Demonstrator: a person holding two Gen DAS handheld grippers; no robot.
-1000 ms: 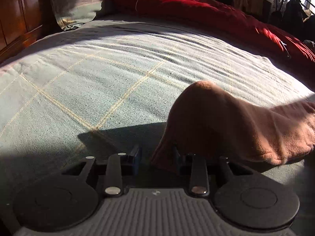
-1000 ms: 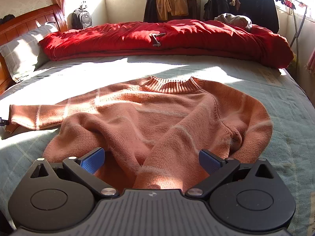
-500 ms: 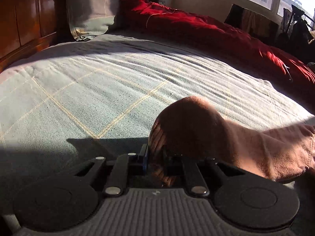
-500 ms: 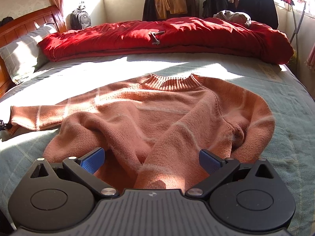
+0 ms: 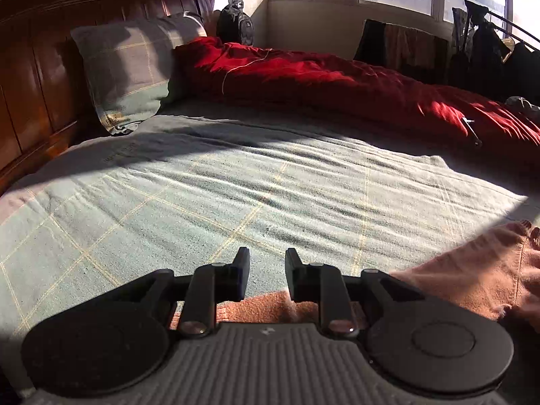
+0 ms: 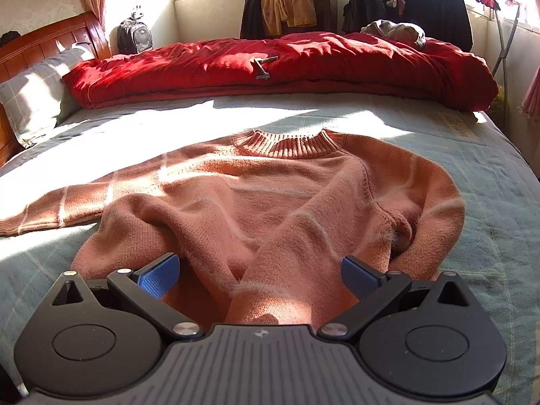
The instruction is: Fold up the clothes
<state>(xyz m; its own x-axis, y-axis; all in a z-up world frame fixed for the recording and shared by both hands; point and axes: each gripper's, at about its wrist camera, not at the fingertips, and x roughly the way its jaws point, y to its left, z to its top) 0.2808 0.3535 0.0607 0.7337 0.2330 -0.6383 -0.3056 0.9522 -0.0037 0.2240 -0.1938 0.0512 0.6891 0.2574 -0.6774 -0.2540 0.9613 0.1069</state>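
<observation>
The sweater lies face-up on the bed, collar toward the red quilt. One sleeve stretches flat out to the left edge of the right wrist view; the other is folded across the body and runs down toward the camera.

The right gripper hangs over the lower part of the sweater with its blue-padded fingers spread wide, one on each side of the folded sleeve, with clear space between each pad and the sleeve.

The left gripper has just been opening its fingers to a narrow gap. Nothing sits between the tips; through the gap shows the checked bedcover. The sleeve cuff lies flat below the gripper, its orange knit showing under the finger bases and off to the lower right.

A pillow leans on the wooden headboard. Dark clothes hang on a rack by the window.
</observation>
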